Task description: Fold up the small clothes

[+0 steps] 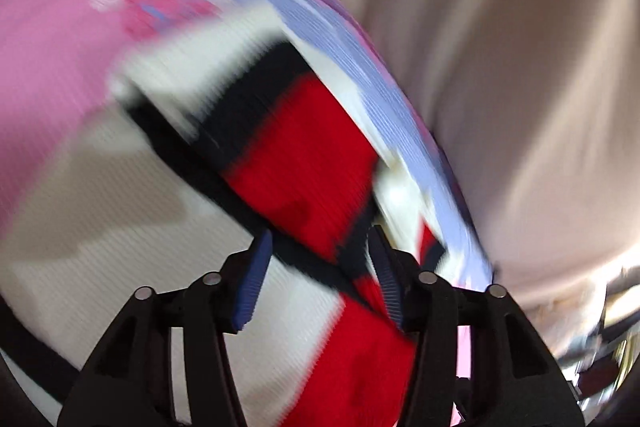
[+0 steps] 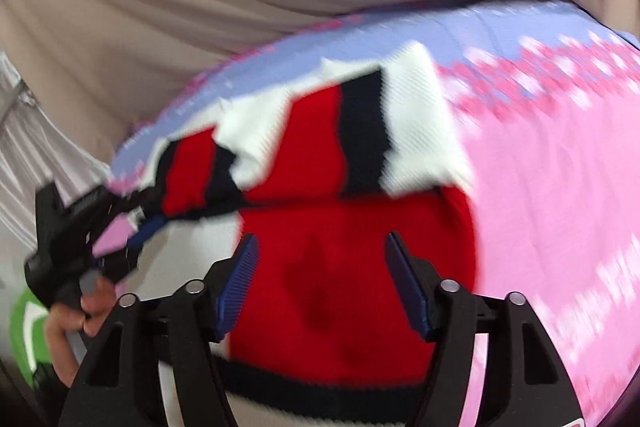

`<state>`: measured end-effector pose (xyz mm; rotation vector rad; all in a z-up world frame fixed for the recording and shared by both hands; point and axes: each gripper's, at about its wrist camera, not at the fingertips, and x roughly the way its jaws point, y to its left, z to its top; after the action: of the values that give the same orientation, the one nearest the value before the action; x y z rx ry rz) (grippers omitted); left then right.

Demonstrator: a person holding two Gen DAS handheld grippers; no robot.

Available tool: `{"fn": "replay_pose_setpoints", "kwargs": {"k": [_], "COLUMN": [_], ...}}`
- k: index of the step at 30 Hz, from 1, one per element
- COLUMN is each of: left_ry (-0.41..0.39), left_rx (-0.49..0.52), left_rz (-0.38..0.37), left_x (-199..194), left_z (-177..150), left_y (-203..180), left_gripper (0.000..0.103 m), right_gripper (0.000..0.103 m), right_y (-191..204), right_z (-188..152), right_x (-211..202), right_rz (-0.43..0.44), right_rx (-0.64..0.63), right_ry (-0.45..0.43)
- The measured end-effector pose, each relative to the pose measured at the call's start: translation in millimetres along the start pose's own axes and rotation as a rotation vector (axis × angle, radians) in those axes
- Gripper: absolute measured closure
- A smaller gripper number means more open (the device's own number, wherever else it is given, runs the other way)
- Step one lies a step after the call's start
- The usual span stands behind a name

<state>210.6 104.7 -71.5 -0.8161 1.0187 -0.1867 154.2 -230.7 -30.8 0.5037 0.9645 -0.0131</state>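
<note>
A small knitted garment with red, white and black stripes [image 1: 304, 155] lies on a pink and lilac patterned cloth [image 1: 48, 39]. Both views are motion-blurred. My left gripper [image 1: 320, 267] has its blue pads wide apart, with a fold of the garment running between them. In the right wrist view the left gripper [image 2: 136, 231] sits at the garment's left end, where the knit drapes over its tip. My right gripper [image 2: 320, 267] is open just above the red part of the garment [image 2: 340, 267], holding nothing.
Beige draped fabric [image 2: 200, 7] lies behind the patterned cloth [image 2: 560, 187]. The hand holding the left gripper [image 2: 68, 323] shows at lower left beside a green object [image 2: 24, 339]. Bright clutter [image 1: 608, 327] sits at the far right edge of the left view.
</note>
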Motion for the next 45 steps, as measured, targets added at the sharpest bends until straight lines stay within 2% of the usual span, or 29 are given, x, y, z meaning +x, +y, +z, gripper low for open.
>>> {"fn": "replay_pose_setpoints", "kwargs": {"k": [5,7,10,11,12,13,15,17,18,20,21,23,25,26,29,30,31,32,33,35,38,40,41,42,45], "left_ry": [-0.034,-0.032,-0.02,-0.018,-0.016,-0.011,-0.001,0.004,-0.003,-0.011,-0.011,-0.007,-0.009,-0.008,-0.019,-0.028,-0.044,-0.059,-0.073,-0.112,-0.075,-0.03,-0.023,-0.034,-0.047], "left_rx": [-0.173,-0.214,-0.246,-0.239,-0.229,-0.217,-0.206,-0.201,-0.197,-0.184,-0.176,-0.182,-0.21,-0.226,-0.259,-0.26,-0.251,-0.239,-0.226,-0.191,-0.191,-0.197,-0.193,-0.187,-0.161], "left_rz": [0.046,0.061,0.047,0.049,0.059,0.074,0.091,0.09,0.094,0.108,0.114,0.114,0.095,0.085,0.062,0.058,0.061,0.062,0.068,0.111,0.141,0.174,0.178,0.178,0.194], "left_x": [-4,-3,-2,-3,-4,-2,2,8,11,12,12,11,10,10,11,10,9,4,0,-13,-10,5,9,9,8], "left_z": [52,61,64,64,64,67,69,66,65,66,65,63,62,61,61,61,63,64,65,70,70,62,57,54,52], "left_y": [52,68,80,81,80,79,80,78,77,77,76,73,75,75,76,74,69,66,64,59,69,80,82,82,78], "left_gripper": [0.053,0.055,0.061,0.062,0.065,0.068,0.07,0.07,0.07,0.07,0.07,0.069,0.067,0.067,0.069,0.073,0.087,0.092,0.092,0.094,0.094,0.094,0.094,0.094,0.093], "right_gripper": [0.034,0.034,0.036,0.047,0.081,0.089,0.089,0.089,0.085,0.083,0.083,0.079,0.046,0.041,0.039,0.052,0.093,0.095,0.096,0.097,0.097,0.097,0.097,0.099,0.096], "right_y": [59,87,109,111,110,103,78,25,-1,-42,-53,-60,-58,-54,-48,-46,-46,-43,-41,-32,-39,-57,-70,-75,-65], "right_z": [44,51,57,61,65,74,85,88,84,73,68,63,65,68,81,82,87,89,94,99,89,76,65,60,67], "right_x": [68,105,138,144,146,142,119,96,95,107,110,102,96,97,114,119,128,132,128,87,53,76,105,115,105], "right_rz": [-0.086,-0.154,-0.24,-0.246,-0.239,-0.211,-0.132,-0.07,-0.087,-0.088,-0.044,0.02,0.046,0.055,0.043,0.046,0.053,0.077,0.111,0.163,0.139,0.073,0.012,0.029,0.025], "right_rx": [-0.168,-0.288,-0.39,-0.396,-0.385,-0.335,-0.175,0.049,0.133,0.255,0.29,0.307,0.294,0.285,0.268,0.273,0.283,0.296,0.307,0.262,0.226,0.253,0.272,0.275,0.253], "right_ry": [0.003,0.043,0.05,0.051,0.047,0.047,-0.002,-0.049,-0.042,0.052,0.075,0.047,0.02,0.007,0.021,0.036,0.057,0.088,0.084,-0.037,-0.11,-0.038,0.047,0.046,0.04]}}
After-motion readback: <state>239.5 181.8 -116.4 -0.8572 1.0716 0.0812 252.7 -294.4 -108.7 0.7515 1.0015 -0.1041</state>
